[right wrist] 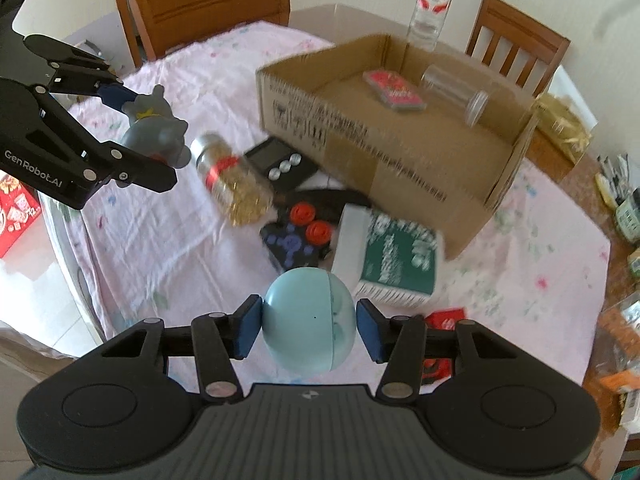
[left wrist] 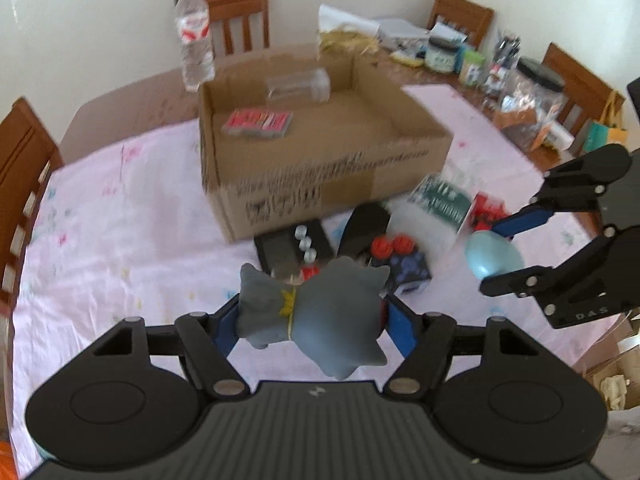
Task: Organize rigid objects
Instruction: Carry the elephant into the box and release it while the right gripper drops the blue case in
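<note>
A: What do the words say?
B: "GenRobot.AI" on the left gripper (right wrist: 136,136), squeezing a grey star-shaped toy (left wrist: 308,316) in the air. Brown cardboard box (left wrist: 320,160) print is blurry.
A: The other?
B: The right gripper (right wrist: 309,330) squeezes a light blue plastic egg (right wrist: 309,326), up above the pink tablecloth (left wrist: 120,220).

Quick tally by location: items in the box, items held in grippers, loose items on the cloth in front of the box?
In the cardboard box: 2 (red card pack, clear jar)
Held: 2 (grey figure in left gripper, blue egg in right gripper)
Loose on the cloth: 5 that I can make out (glitter jar, black scale, controller, green box, red packet)
Total: 9
</note>
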`<state>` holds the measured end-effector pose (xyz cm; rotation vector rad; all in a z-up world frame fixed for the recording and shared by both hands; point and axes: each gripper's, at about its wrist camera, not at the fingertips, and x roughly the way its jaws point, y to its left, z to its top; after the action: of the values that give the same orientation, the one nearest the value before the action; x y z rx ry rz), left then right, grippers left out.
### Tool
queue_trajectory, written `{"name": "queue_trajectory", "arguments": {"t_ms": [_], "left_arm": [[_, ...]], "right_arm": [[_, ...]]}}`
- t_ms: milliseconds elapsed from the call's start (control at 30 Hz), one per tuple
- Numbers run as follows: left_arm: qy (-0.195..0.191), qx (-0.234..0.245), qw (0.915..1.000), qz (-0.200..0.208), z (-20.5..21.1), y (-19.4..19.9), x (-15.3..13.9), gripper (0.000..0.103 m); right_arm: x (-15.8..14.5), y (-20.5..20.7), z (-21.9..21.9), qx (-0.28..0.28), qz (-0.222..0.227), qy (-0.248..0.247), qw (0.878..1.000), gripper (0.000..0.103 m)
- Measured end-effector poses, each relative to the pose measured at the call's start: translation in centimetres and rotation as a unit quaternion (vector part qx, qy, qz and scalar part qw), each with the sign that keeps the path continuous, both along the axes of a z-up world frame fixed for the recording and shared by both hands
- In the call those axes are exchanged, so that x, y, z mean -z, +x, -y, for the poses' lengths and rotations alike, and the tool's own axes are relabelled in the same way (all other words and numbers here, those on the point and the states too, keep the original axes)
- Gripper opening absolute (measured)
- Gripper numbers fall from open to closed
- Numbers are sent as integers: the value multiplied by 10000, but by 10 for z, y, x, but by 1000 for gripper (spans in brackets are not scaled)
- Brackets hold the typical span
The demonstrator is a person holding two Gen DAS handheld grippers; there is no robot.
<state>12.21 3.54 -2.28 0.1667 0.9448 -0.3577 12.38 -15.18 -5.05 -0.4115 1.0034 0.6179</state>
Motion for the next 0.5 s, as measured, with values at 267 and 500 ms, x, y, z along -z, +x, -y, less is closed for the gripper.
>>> {"name": "queue_trajectory", "arguments": {"t_ms": [267, 500], "left_arm": [[-92, 297, 9979, 564, 12, 38, -31, 72], [-53, 364, 9952, 907, 17, 90, -33, 72]], "right_arm": [[-35, 26, 4, 156, 420, 207, 9988, 57], [-50, 55, 7, 332, 751, 185, 9965, 57]]}}
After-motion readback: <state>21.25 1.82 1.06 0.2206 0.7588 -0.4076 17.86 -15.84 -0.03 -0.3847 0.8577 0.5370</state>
